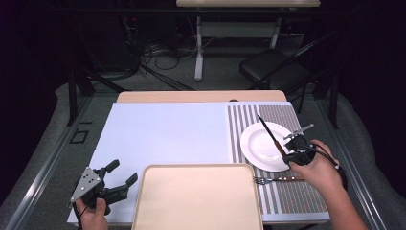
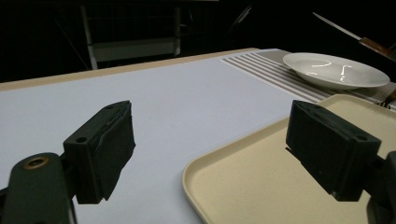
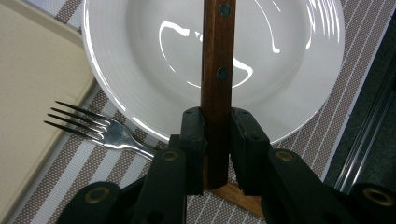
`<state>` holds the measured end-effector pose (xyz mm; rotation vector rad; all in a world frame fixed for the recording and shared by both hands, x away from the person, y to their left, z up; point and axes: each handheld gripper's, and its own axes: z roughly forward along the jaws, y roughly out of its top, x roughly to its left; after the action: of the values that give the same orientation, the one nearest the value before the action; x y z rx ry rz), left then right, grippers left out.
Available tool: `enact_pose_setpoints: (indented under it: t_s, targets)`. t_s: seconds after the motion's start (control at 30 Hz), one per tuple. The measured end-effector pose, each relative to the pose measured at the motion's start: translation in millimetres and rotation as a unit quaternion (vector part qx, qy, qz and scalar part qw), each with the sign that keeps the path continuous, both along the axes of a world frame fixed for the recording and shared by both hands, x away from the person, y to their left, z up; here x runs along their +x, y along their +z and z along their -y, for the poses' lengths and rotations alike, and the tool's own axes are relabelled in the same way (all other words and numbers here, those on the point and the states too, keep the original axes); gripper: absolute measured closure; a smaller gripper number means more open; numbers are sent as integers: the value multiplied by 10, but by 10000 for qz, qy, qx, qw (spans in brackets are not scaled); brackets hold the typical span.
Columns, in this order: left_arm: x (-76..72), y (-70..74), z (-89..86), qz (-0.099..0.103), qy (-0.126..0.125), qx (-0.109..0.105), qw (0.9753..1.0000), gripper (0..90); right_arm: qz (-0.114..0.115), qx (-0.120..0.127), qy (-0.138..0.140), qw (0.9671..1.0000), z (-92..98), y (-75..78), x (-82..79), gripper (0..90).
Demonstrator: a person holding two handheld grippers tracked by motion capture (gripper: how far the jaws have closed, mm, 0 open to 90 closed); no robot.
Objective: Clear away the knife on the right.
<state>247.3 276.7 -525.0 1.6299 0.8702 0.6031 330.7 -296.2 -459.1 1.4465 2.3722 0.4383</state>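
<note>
Looking down from the high view, the right gripper (image 1: 293, 152) clamps a wooden-handled knife (image 1: 269, 133) above the white plate (image 1: 258, 148) at right, while the left gripper view shows the left gripper (image 2: 210, 149) spread wide over the beige tray (image 2: 261, 186), and the right gripper view shows the knife handle pinched over the plate beside a fork (image 3: 93, 128).

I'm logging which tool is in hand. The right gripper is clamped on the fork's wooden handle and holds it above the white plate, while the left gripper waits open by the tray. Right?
Not quite: the right gripper is clamped on the knife, not the fork, which lies on the striped mat beside the plate, as the right gripper view shows. The left gripper does wait open by the tray.
</note>
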Motion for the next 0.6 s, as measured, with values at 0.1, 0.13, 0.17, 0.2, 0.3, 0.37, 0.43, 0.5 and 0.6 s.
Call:
enact_pose_setpoints:
  t_s: [0.1,0.13,0.17,0.2,0.3,0.37,0.43,0.5,0.6]
  targets:
    - [4,-1,17,-5,-40,24,10000,156,57,55,-111,9999,4,5,-99,760]
    - [6,-1,20,-5,-45,22,10000,156,58,59,-147,9999,0,6,-134,760]
    - [7,-3,22,6,-38,23,10000,156,73,104,-157,9998,-1,2,-165,760]
    - [8,-3,22,7,-39,21,10000,156,84,68,-167,9998,-7,1,-196,760]
    - [3,1,17,4,-39,22,10000,156,106,109,-204,9997,-35,-10,-296,760]
    - [0,1,18,19,-26,9,10000,156,105,153,-186,9997,-56,-17,-362,760]
    - [-2,2,17,20,-22,9,10000,156,72,262,-212,9994,-78,-22,-427,759]
    - [0,0,19,14,-30,9,10000,156,85,375,-221,9990,-92,-34,-477,759]
    - [3,-1,22,0,-74,24,10000,156,108,407,-296,9987,-123,-58,-535,759]
